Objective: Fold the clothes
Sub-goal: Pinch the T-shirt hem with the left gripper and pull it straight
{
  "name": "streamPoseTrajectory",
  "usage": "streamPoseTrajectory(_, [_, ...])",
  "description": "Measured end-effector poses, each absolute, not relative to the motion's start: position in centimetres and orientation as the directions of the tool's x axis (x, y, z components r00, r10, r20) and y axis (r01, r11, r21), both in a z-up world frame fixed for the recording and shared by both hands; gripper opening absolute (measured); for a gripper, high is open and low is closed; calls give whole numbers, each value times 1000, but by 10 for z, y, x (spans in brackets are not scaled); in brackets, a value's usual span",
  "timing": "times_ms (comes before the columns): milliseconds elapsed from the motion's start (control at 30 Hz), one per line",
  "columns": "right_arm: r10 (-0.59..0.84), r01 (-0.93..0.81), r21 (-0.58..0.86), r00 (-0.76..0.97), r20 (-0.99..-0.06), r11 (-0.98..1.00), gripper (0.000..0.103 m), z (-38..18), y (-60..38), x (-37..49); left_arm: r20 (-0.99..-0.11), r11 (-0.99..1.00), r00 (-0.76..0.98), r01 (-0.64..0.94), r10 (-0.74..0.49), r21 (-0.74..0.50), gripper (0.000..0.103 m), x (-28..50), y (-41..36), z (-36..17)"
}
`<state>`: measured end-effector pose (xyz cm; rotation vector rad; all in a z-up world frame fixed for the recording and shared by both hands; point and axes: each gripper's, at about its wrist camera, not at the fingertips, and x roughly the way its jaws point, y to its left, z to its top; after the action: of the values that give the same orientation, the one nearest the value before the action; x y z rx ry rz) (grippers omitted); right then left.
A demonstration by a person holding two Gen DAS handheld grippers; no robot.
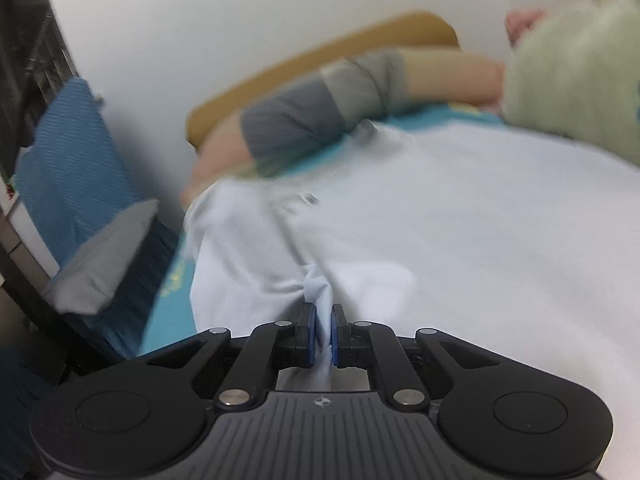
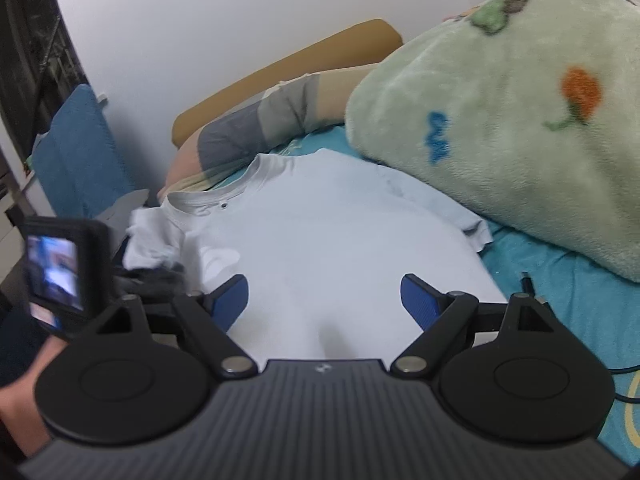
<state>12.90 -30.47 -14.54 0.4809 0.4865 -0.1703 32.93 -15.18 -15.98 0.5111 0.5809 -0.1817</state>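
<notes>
The pale white short-sleeved cotton T-shirt (image 2: 332,240) lies spread on the turquoise bed sheet (image 2: 560,280), its round ribbed collar (image 2: 224,192) at the far end and one sleeve (image 2: 460,216) flat beside the fluffy pale green blanket with orange and blue prints (image 2: 520,120). In the left wrist view the near fabric (image 1: 360,220) bunches into a puckered ridge that runs into the left gripper (image 1: 323,332), whose blue pads (image 1: 308,332) are clenched tight on that fold. The right gripper (image 2: 324,300) hovers over the shirt's near half with its fingers spread wide, grasping nothing. Farther off, a striped grey and beige pillow (image 2: 260,124) lies past the collar against a mustard-yellow headboard (image 2: 320,52); a blue towel (image 2: 76,152) hangs at the left.
</notes>
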Motion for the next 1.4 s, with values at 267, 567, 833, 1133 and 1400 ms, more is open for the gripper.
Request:
streamPoseTrajectory(267, [-27,252,394,869,-494,884,85,-148,-299,129,-549,916,820,331,-160,228,65,304,-116,-129])
streamPoseTrajectory(567, [-28,257,393,864,-502,883,85,-153,-297,129,-481,971,867,210,-129,116,74,329,-72,-115])
streamPoseTrajectory(833, [-23,222,326,855,-518,919,85,-163,-281,139,-584,955,758,198,-292,-221,3,384,-31,-134])
streamPoseTrajectory(1133, [-11,175,273,859,-512,946,85,-164,-264,141,-566,993,821,7,-72,-117,3,444,87,-45])
streamPoseTrajectory(1400, [-31,172,221,849,-527,960,85,-171,-255,152,-596,961,757,-250,268,115,4,497,171,-67])
